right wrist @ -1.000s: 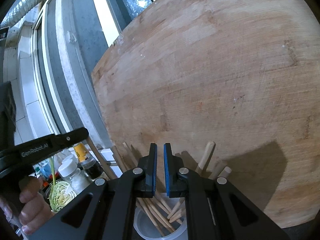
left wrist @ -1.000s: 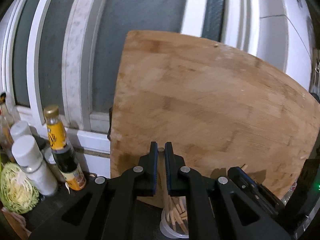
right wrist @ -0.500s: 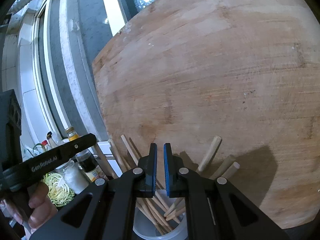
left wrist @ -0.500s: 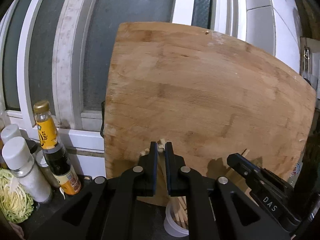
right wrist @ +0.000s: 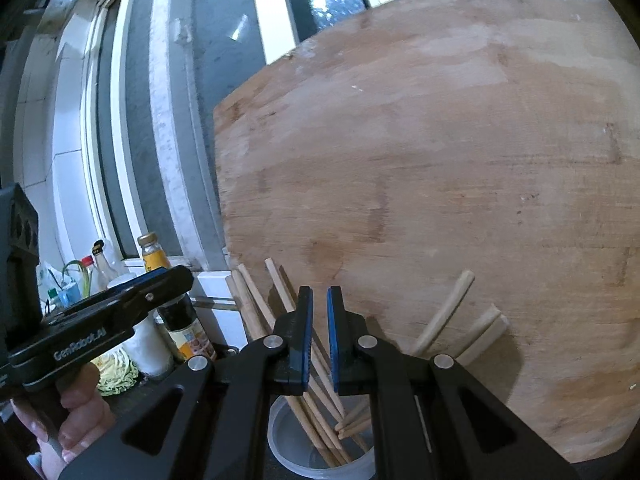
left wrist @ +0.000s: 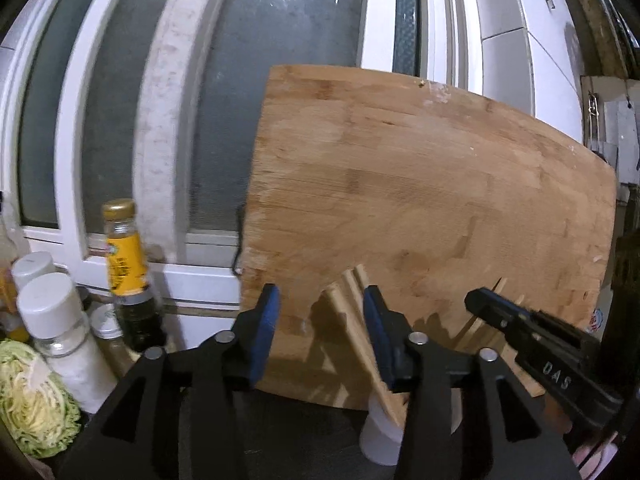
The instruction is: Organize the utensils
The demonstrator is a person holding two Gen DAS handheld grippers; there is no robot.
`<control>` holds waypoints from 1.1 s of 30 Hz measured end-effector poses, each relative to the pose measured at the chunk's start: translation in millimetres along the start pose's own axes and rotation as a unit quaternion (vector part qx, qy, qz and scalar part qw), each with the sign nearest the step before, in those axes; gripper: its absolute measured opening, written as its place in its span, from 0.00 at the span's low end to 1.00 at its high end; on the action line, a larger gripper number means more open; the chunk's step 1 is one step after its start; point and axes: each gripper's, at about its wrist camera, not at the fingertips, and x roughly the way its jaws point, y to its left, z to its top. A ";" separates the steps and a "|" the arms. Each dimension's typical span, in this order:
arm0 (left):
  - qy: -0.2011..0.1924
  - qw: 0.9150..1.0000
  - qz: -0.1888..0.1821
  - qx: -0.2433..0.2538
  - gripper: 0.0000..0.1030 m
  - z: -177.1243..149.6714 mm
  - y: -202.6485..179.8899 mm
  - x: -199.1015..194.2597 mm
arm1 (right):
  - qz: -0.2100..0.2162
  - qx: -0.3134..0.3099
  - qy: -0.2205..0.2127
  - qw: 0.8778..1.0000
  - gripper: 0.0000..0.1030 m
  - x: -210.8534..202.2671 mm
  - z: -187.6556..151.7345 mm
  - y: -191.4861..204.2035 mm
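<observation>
Chopsticks [left wrist: 352, 320] stand in the cup [right wrist: 320, 444]; left gripper [left wrist: 320, 320] is opening (nothing pinched), so withdraw straight; right gripper [right wrist: 316, 328] is closed, empty.

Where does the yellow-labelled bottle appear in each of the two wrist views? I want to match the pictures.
Left wrist view: the yellow-labelled bottle stands at the left, beside white-capped jars, in front of the window frame.
Right wrist view: the same bottle is at the lower left, partly behind the left hand-held gripper.
Shared landmark: the wooden cutting board leaning upright, to the right of the bottle in both views.
</observation>
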 end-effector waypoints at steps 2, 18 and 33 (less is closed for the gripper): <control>-0.003 1.000 0.008 -0.001 0.50 -5.9 9.2 -12.4 | -0.008 -0.015 -0.005 1.000 0.09 -0.5 -2.3 6.5; 0.017 0.997 0.074 0.031 0.56 -89.3 65.1 -75.6 | -0.014 0.001 -0.010 1.000 0.76 -53.9 -70.7 26.0; -0.036 0.993 0.112 0.032 0.97 -105.7 63.1 -94.0 | -0.034 -0.044 -0.011 0.998 1.00 -50.4 -93.1 39.9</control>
